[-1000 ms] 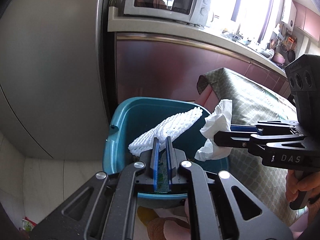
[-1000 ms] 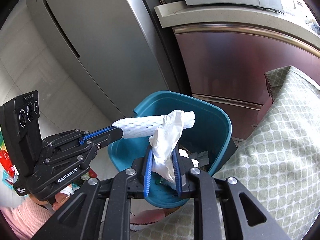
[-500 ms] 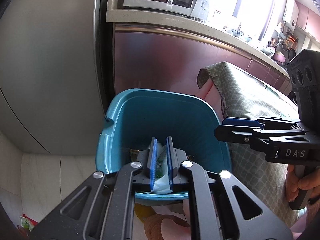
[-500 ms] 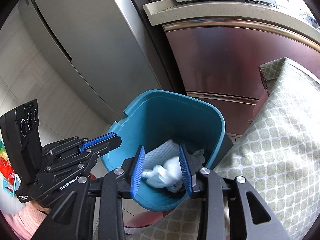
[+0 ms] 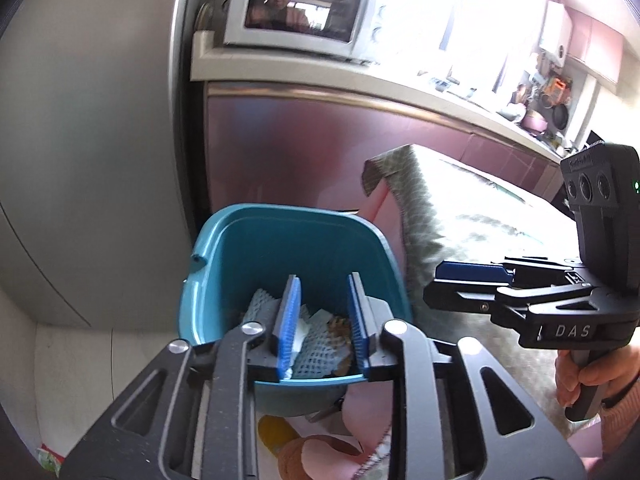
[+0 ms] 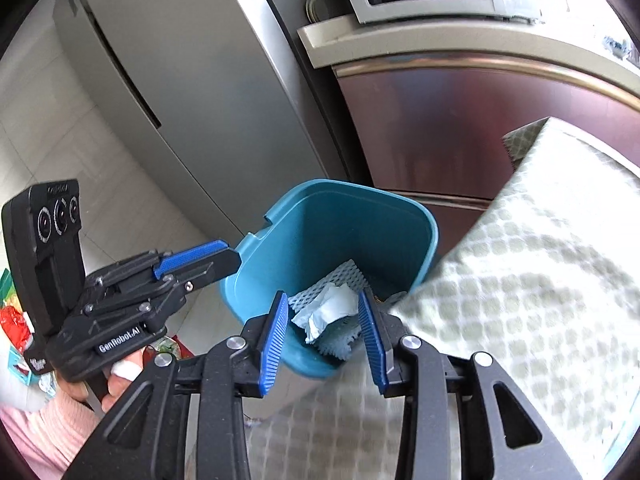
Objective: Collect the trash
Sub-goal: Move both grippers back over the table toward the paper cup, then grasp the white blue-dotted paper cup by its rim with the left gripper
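The teal trash bin [image 5: 280, 240] stands on the floor below both grippers. Inside it lie a white foam net [image 5: 320, 356] and a crumpled white tissue [image 6: 332, 310], the tissue resting on top of the foam net [image 6: 340, 274]. My left gripper [image 5: 323, 320] hovers over the bin's near rim; its jaws are opening and nothing is between them. My right gripper [image 6: 323, 340] is open and empty above the bin [image 6: 340, 232]. Each gripper shows in the other's view: the right gripper [image 5: 436, 284] beside the bin, the left gripper [image 6: 224, 256] at the bin's left rim.
A grey fridge [image 6: 180, 80] stands left of the bin, with a maroon cabinet [image 5: 300, 152] and a microwave [image 5: 296, 12] behind it. A table under a green patterned cloth [image 6: 540, 280] crowds the bin's right side. Colourful packets [image 6: 16, 320] lie on the floor.
The foam net and the tissue left the grippers and now lie in the bin. Both grippers went from shut on trash to open, and both drew back a little.
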Motion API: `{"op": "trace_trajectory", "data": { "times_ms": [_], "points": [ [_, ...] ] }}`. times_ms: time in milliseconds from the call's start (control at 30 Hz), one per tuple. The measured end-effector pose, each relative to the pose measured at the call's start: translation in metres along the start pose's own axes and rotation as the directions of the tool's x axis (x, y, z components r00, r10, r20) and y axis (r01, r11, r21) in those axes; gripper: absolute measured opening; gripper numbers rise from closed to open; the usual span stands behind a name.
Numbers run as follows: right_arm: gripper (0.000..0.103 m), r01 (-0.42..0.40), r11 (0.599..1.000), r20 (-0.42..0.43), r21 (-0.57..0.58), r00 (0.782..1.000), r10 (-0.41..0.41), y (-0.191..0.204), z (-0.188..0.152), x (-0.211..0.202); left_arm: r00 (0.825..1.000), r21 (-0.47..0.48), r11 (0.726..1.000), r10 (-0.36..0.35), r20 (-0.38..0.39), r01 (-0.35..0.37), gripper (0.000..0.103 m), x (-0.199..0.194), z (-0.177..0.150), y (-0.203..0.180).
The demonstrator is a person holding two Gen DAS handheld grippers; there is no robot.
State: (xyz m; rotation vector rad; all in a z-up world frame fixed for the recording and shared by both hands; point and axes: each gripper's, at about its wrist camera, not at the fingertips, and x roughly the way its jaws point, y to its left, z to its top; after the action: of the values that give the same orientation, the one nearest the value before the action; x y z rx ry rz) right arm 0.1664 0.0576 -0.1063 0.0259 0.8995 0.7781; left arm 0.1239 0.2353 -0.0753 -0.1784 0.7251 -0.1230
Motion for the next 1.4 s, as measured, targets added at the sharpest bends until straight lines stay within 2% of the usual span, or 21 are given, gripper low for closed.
{"op": "trace_trajectory", "data": {
  "times_ms": [100, 300, 467, 633, 767, 967, 1167, 1267, 1400],
  "points": [
    [0.043, 0.009, 1.000, 0.042, -0.021, 0.999, -0.008, 0.002, -0.010, -0.025, 0.999, 0.037, 0.999, -0.039, 0.027, 0.038, 0.032, -0.010, 0.002, -0.018],
    [0.046, 0.046, 0.998, 0.134, -0.037, 0.990, -0.041, -0.001, -0.032, -0.084, 0.990, 0.119, 0.984, -0.138, 0.041, 0.132, 0.036, -0.021, 0.004, -0.065],
    [0.048, 0.106, 0.994, 0.210, 0.004, 0.972, -0.105, -0.019, -0.058, -0.137, 0.973, 0.189, 0.956, -0.231, 0.017, 0.224, 0.038, -0.019, 0.002, -0.115],
    [0.051, 0.189, 0.978, 0.249, 0.093, 0.946, -0.206, -0.046, -0.090, -0.185, 0.948, 0.233, 0.920, -0.315, -0.038, 0.315, 0.039, -0.011, -0.006, -0.165],
    [0.053, 0.258, 0.947, 0.265, 0.191, 0.916, -0.303, -0.072, -0.119, -0.222, 0.927, 0.272, 0.887, -0.366, -0.078, 0.373, 0.039, -0.008, -0.015, -0.205],
    [0.056, 0.336, 0.879, 0.287, 0.338, 0.853, -0.436, -0.112, -0.164, -0.274, 0.897, 0.310, 0.842, -0.420, -0.139, 0.442, 0.041, 0.003, -0.024, -0.256],
    [0.060, 0.383, 0.799, 0.288, 0.464, 0.788, -0.545, -0.147, -0.197, -0.310, 0.888, 0.348, 0.817, -0.425, -0.178, 0.460, 0.044, 0.020, -0.028, -0.293],
    [0.061, 0.383, 0.770, 0.284, 0.510, 0.770, -0.571, -0.161, -0.212, -0.322, 0.886, 0.348, 0.814, -0.425, -0.188, 0.464, 0.047, 0.028, -0.024, -0.306],
    [0.062, 0.344, 0.751, 0.277, 0.563, 0.777, -0.564, -0.179, -0.233, -0.331, 0.877, 0.332, 0.813, -0.429, -0.214, 0.479, 0.048, 0.043, -0.015, -0.318]
  ]
}}
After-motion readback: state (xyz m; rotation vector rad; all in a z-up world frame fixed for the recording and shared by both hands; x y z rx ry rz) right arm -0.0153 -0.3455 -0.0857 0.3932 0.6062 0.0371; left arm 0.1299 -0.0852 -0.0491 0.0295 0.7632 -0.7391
